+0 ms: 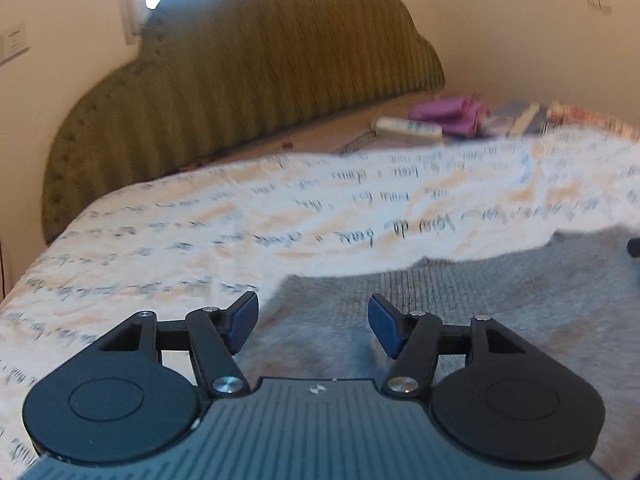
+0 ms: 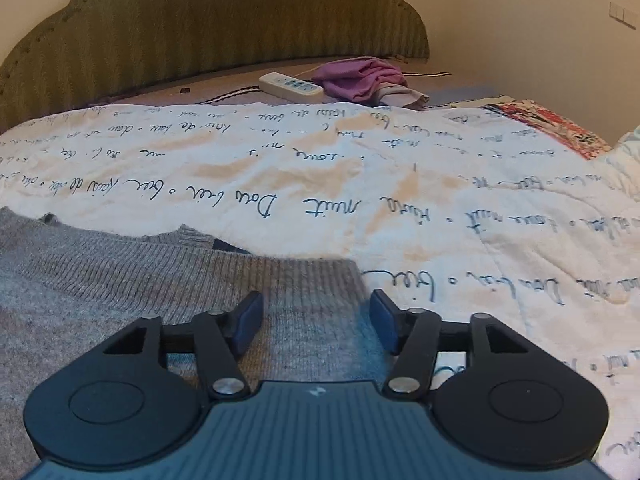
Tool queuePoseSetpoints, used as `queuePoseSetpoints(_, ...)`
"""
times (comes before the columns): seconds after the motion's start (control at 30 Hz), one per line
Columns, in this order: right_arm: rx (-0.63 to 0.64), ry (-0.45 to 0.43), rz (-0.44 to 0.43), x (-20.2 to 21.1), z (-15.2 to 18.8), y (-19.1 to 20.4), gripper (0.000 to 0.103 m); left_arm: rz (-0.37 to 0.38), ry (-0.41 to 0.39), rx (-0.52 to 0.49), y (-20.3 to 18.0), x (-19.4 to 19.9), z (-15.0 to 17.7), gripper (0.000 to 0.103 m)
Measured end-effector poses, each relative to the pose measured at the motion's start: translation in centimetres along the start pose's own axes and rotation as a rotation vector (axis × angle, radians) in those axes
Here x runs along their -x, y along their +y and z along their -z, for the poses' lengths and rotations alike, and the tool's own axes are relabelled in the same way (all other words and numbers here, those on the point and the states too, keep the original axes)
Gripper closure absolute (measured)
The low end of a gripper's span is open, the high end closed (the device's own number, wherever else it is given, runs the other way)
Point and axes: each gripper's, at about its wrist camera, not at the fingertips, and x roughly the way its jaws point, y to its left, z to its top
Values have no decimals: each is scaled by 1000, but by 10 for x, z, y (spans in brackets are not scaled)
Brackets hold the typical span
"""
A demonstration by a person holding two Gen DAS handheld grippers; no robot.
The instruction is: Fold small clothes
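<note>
A grey ribbed knit garment [image 1: 480,304] lies flat on a white bedspread [image 1: 200,232] printed with handwriting. My left gripper [image 1: 313,322] hovers over the garment's left part, jaws open, blue pads apart, nothing pinched between them. In the right wrist view the same grey knit [image 2: 160,280] spreads to the left, and its right corner lies under my right gripper [image 2: 316,320]. That gripper is open too, with the cloth beneath the pads and not clamped. The left wrist view is blurred.
A green padded headboard [image 2: 200,28] runs along the back. Near it lie a white power strip [image 2: 291,87], a crumpled purple cloth [image 2: 360,78] and a red patterned item [image 2: 552,128] at the right. Cream walls close in both sides.
</note>
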Motion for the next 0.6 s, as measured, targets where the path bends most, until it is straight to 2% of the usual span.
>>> queuePoseSetpoints(0.07,-67,-40,-92,32,5,-14,36,54,-23,103,27,37,5,29)
queuePoseSetpoints(0.1,-124,-42,-151,48,12,-26,29,71,-22,155,41,52,11,25)
queuePoseSetpoints(0.23,-389,18,-351,96,64,-74,24,130,16,439,98,105,53,24)
queuePoseSetpoints(0.33,-580,88,-383,120,116,-95,24,182,69,664,121,128,91,23)
queuePoseSetpoints(0.43,-671,65,-376,150,152,-95,24,225,121,831,125,136,117,22)
queuePoseSetpoints(0.5,-727,68,-404,162,167,-91,23,297,160,916,121,131,128,22)
queuePoseSetpoints(0.6,-763,93,-460,155,170,-81,23,416,204,1001,111,119,137,17)
